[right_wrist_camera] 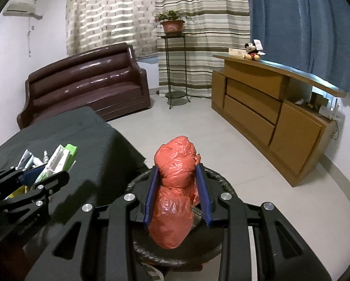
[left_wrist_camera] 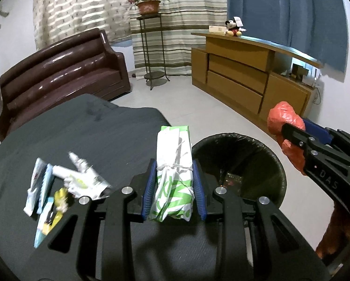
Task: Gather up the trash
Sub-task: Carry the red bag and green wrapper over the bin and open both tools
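Left wrist view. Left gripper [left_wrist_camera: 173, 182] clamped on a white-and-green wrapped packet [left_wrist_camera: 173, 164], blue pads pressing both sides, packet sticking out ahead of the fingers. Just right of the gripper, past the table edge: black-lined trash bin [left_wrist_camera: 268, 154], mouth open; something dark with red print lies at its bottom, too dim to name. Left of the gripper, on the dark table [left_wrist_camera: 93, 128]: loose tubes and sachets [left_wrist_camera: 58, 187], not yet collected. Far right: right gripper [left_wrist_camera: 299, 135] closed on an orange plastic bag [left_wrist_camera: 282, 117], beyond the bin's right rim.

Right wrist view. Right gripper [right_wrist_camera: 177, 194] squeezing the orange bag [right_wrist_camera: 175, 175] at its middle; bin rim [right_wrist_camera: 140, 178] directly beneath and around it. Left gripper [right_wrist_camera: 41, 175] and its packet [right_wrist_camera: 60, 157] off to the left, over the table.

Judgement: drop step. The orange bag looks centred enough to release now; it is light, so let go low. The packet should clear the rim and sit over the mouth before the pads part.
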